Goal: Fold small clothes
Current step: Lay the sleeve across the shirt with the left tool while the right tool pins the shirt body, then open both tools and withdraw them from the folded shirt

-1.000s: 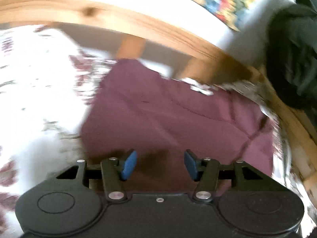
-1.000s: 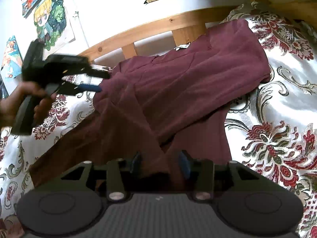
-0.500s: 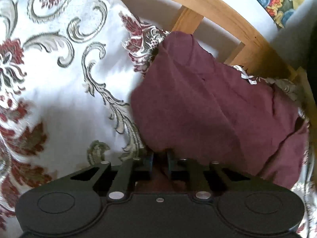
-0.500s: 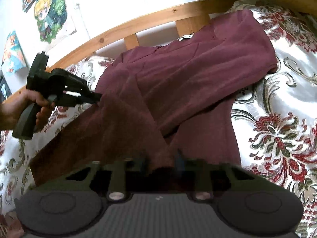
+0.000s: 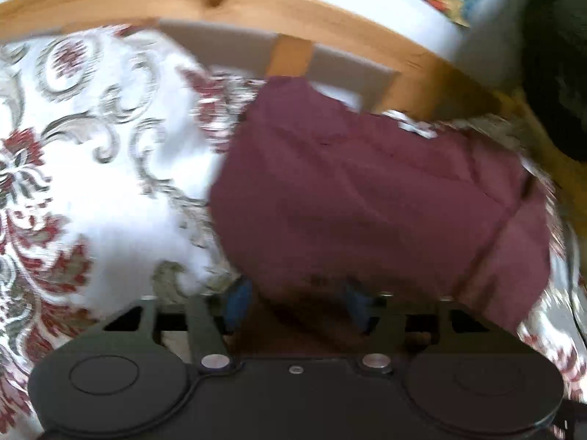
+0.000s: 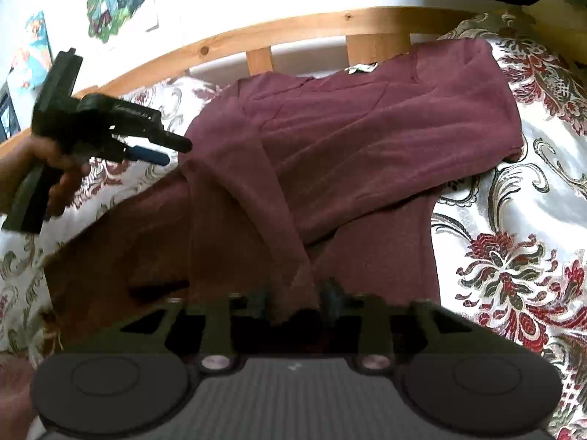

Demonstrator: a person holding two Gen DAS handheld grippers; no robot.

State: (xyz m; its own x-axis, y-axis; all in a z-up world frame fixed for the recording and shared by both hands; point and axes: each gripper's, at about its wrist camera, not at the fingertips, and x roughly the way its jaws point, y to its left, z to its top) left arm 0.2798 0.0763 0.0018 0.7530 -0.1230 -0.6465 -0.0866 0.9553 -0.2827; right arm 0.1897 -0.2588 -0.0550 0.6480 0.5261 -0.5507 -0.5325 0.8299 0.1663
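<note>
A maroon long-sleeved top (image 5: 367,190) lies spread on a floral bedspread, with one sleeve folded diagonally across its body (image 6: 367,139). My left gripper (image 5: 299,306) hovers at the top's near left edge. Its jaws are opening, the blue pads stand wide apart, and cloth lies loose below and between them. From the right wrist view the left gripper (image 6: 178,152) is held in a hand just off the garment's left shoulder. My right gripper (image 6: 295,299) sits at the lower hem with its jaws opening. A fold of maroon cloth lies between its pads, and they do not press on it.
The white bedspread with red and grey flowers (image 6: 513,238) surrounds the top. A wooden slatted headboard (image 6: 293,25) runs along the far edge, under a white wall with cartoon posters (image 6: 110,0). A dark bundle (image 5: 557,73) sits at the far right.
Half a second ago the left jaws were pinched on the cloth's edge; now they stand apart and have let it go. The right jaws narrowed on the hem fold, then spread again.
</note>
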